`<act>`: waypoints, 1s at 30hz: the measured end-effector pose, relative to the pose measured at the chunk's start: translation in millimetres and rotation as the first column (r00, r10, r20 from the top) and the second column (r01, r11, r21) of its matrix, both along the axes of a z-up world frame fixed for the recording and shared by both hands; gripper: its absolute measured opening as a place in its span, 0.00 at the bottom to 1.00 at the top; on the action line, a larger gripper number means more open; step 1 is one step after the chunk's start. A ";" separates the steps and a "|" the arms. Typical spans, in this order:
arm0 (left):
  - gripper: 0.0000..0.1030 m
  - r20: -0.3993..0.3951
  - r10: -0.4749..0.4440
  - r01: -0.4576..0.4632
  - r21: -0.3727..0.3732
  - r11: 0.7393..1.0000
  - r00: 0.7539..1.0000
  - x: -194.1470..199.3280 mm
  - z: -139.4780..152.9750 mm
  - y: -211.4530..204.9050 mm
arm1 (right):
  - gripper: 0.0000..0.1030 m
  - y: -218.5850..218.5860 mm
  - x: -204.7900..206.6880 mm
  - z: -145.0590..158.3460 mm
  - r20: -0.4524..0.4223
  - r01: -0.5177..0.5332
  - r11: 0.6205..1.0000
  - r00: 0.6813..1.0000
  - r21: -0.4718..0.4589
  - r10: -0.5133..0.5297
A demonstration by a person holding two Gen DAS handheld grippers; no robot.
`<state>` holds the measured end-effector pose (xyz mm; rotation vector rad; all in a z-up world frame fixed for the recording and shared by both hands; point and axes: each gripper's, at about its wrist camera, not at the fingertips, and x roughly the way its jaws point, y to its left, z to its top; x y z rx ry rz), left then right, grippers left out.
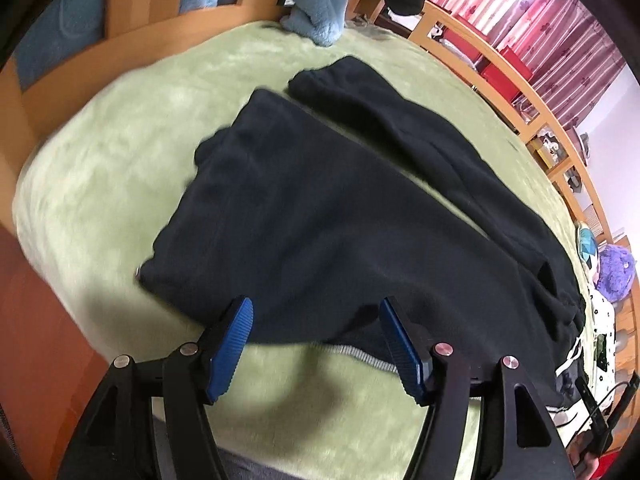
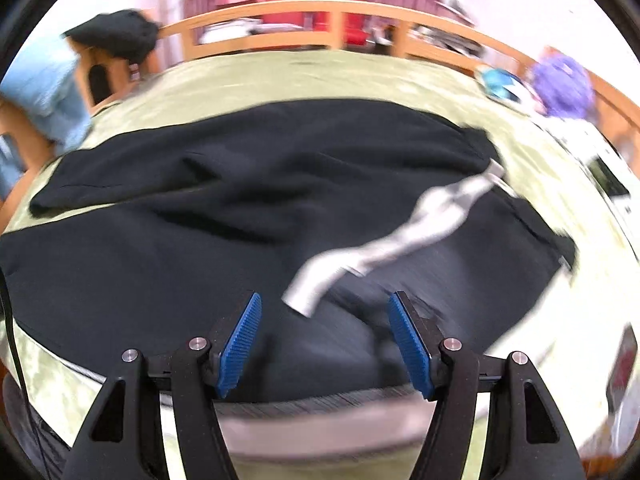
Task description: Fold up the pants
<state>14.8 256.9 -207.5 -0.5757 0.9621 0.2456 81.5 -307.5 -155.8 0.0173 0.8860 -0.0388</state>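
Observation:
Black pants (image 1: 304, 208) lie spread flat on a green blanket (image 1: 120, 152), both legs pointing away, the waist toward the right. My left gripper (image 1: 316, 320) is open and empty, its blue pads just above the near edge of one leg. In the right wrist view the pants (image 2: 200, 208) fill the middle, with a white drawstring (image 2: 384, 240) lying loose across the waist. My right gripper (image 2: 325, 316) is open and empty, hovering over the waistband near the drawstring's end.
A wooden bed rail (image 1: 520, 92) runs along the far side, with red curtains (image 1: 540, 20) behind. A light blue fleece (image 1: 320, 4) lies at the far end. A purple plush toy (image 2: 564, 84) and small items lie at the right edge of the bed.

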 end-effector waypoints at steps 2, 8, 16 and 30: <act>0.64 -0.019 0.005 -0.006 -0.010 1.000 1.000 -4.4 -6.5 -2.1 | 0.63 -21.5 -8.3 -7.7 -0.021 0.053 0.999 0.998 0.002 -0.053; 0.64 -0.029 0.001 -0.003 -0.059 0.998 1.000 -8.1 -19.7 -9.6 | 0.64 -94.9 -26.5 -23.7 -0.050 0.188 0.979 0.982 0.083 -0.184; 0.64 0.024 0.142 -0.135 -0.193 0.972 0.990 6.3 -33.5 15.9 | 0.73 -127.8 -14.8 -27.5 -0.042 0.222 0.956 0.975 0.191 -0.218; 0.31 0.060 0.148 -0.135 -0.181 0.974 0.987 39.0 -33.4 11.7 | 0.84 -149.2 -3.0 -67.5 -0.093 0.292 0.922 0.956 0.255 -0.278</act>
